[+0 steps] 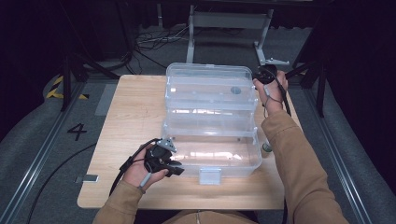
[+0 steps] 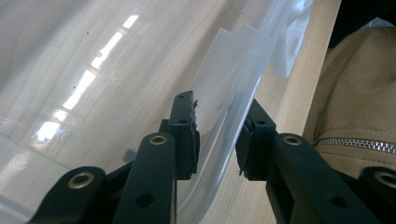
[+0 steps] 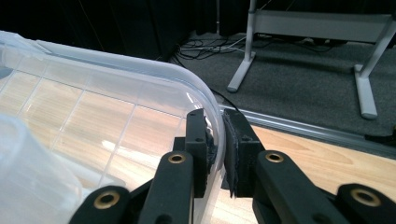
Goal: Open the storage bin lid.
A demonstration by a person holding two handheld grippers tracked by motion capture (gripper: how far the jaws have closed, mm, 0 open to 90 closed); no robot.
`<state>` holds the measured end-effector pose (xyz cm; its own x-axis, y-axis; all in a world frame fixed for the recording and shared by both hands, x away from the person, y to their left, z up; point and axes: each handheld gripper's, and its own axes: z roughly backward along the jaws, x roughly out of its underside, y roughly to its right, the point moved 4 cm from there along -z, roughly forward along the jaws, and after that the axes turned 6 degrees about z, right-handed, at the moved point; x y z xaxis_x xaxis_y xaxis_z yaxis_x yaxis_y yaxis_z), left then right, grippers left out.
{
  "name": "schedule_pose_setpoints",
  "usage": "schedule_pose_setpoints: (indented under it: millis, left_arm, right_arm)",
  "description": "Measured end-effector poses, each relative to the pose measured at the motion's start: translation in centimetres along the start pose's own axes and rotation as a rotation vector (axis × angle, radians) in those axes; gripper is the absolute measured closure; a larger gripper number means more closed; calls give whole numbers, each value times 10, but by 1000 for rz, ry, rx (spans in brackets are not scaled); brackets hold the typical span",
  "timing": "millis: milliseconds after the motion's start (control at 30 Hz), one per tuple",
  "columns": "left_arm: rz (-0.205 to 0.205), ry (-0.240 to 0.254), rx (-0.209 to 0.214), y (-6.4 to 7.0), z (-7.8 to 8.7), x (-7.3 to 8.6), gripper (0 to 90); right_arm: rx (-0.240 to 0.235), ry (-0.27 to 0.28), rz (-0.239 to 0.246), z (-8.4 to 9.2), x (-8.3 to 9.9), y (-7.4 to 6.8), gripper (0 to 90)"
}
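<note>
The left gripper (image 1: pixel 173 164) straddles the near left wall of the clear plastic box (image 1: pixel 219 161), one jaw inside and one outside, with a sliver of daylight between pads and plastic, so the wall is framed rather than pinched. The right gripper (image 3: pixel 215 142) has its jaws nipped onto the curved edge of the open lid (image 1: pixel 208 84) at the far right corner. The box sits in the middle of the wooden table (image 1: pixel 126 121), its lid folded back.
</note>
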<state>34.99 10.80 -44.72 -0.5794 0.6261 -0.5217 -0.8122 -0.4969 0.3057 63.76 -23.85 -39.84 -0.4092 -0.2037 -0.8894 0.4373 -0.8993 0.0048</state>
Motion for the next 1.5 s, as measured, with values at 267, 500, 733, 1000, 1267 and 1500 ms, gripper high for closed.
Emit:
schedule_pose_setpoints:
  millis: [267,500,733,1000,1267,1500]
  left_arm:
    - [-4,0,0,0,0,0,713]
    - [-4,0,0,0,0,0,713]
    - [-5,0,0,0,0,0,713]
    - [-5,-1,1,0,0,0,713]
    - [-5,0,1,0,0,0,713]
    - [-6,-1,0,0,0,0,713]
  right_arm:
    - [-2,-19,-4,-5,4,1,819]
    - [-7,-34,-15,-9,8,2,821]
    - [-15,-52,-29,-14,12,3,820]
    - [-17,-64,-36,-17,15,4,820]
    - [-21,-76,-52,-20,19,4,819]
    - [-22,-90,-62,-23,22,5,819]
